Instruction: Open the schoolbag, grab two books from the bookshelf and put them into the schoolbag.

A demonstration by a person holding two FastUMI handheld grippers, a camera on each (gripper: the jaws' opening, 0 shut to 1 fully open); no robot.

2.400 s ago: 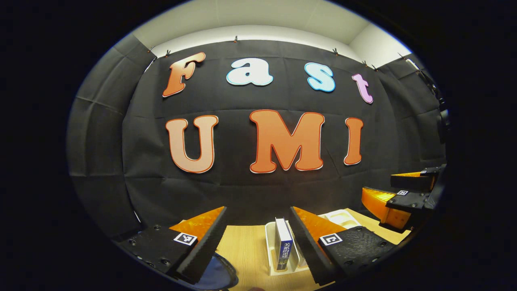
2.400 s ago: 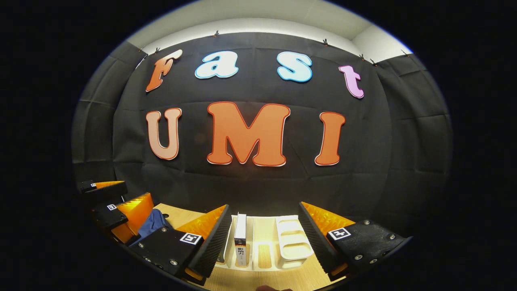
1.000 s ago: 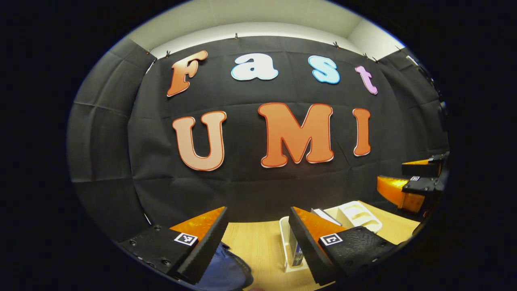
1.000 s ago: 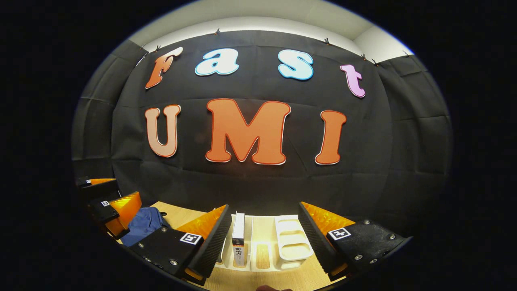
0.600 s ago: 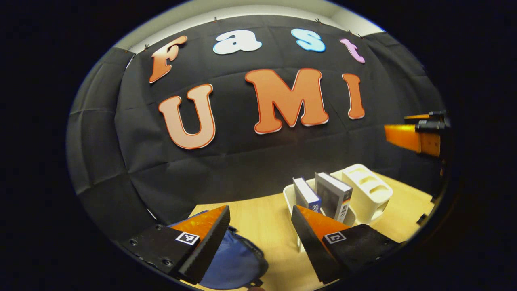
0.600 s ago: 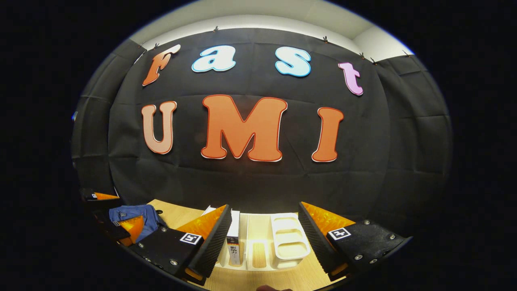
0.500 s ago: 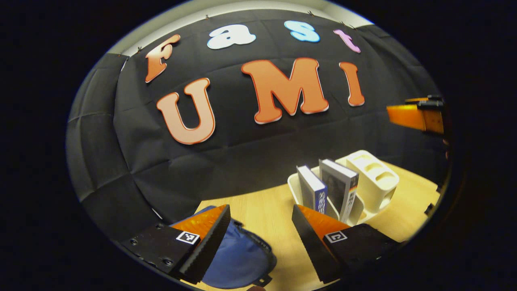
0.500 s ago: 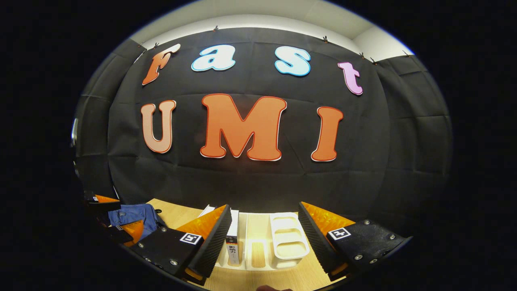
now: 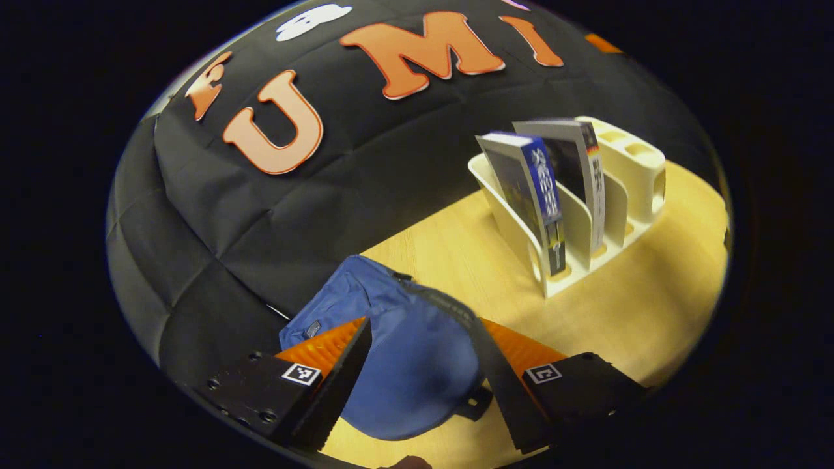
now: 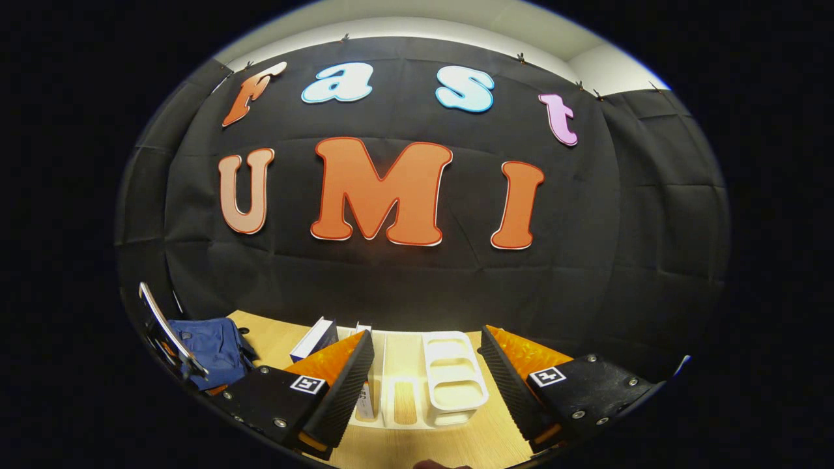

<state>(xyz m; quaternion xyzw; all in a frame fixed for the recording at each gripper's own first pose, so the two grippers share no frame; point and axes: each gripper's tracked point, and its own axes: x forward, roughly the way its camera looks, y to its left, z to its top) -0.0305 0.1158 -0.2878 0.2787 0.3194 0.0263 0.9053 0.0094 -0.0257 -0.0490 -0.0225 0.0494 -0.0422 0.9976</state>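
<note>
I've swung my left gripper (image 9: pixel 417 384) down and leftward; its open fingers now hover over the blue fabric schoolbag (image 9: pixel 397 355), leaving the cream plastic bookshelf (image 9: pixel 586 221) aside.

Left gripper (image 9: pixel 417 384): we record two wedge-shaped fingers (image 9: pixel 332 384) with finely ribbed inner faces, each on a flat matte mount plate carrying a small square black-and-white marker and round screw heads.

Right gripper (image 10: pixel 423 384): we record the same build; ribbed wedge fingers (image 10: pixel 342 387), one square marker per plate, screws along the plate edges.
</note>
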